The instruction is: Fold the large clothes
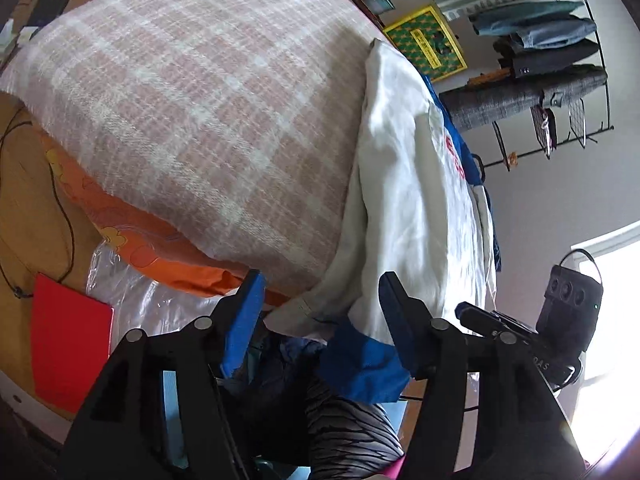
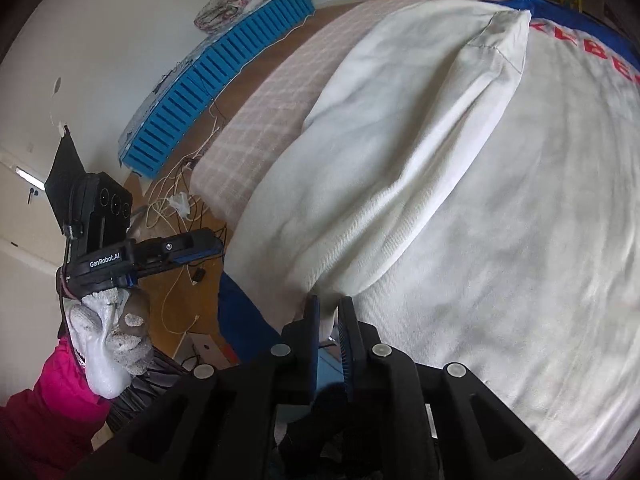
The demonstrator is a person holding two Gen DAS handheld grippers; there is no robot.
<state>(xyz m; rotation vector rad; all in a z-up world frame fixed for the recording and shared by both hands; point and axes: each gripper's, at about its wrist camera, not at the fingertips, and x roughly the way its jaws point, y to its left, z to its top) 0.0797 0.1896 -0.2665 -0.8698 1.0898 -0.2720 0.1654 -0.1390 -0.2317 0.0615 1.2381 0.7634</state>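
Pink plaid blanket point(image 1: 192, 112) covers the work surface; the white jersey point(image 2: 500, 220) with blue trim and red lettering lies on it, one sleeve folded inward. Right gripper point(image 2: 329, 328) is pinched on its near hem, while left gripper point(image 1: 320, 300) hangs apart over the near edge, nothing between its jaws. Advice: left should catch the hem level with right before lifting.

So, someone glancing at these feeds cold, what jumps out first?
Probably the big white garment with blue trim and red lettering, filling the right wrist view, where the right gripper pinches its near edge. In the left wrist view, a pink checked blanket dominates beside it, with the left gripper open at the garment's hem.
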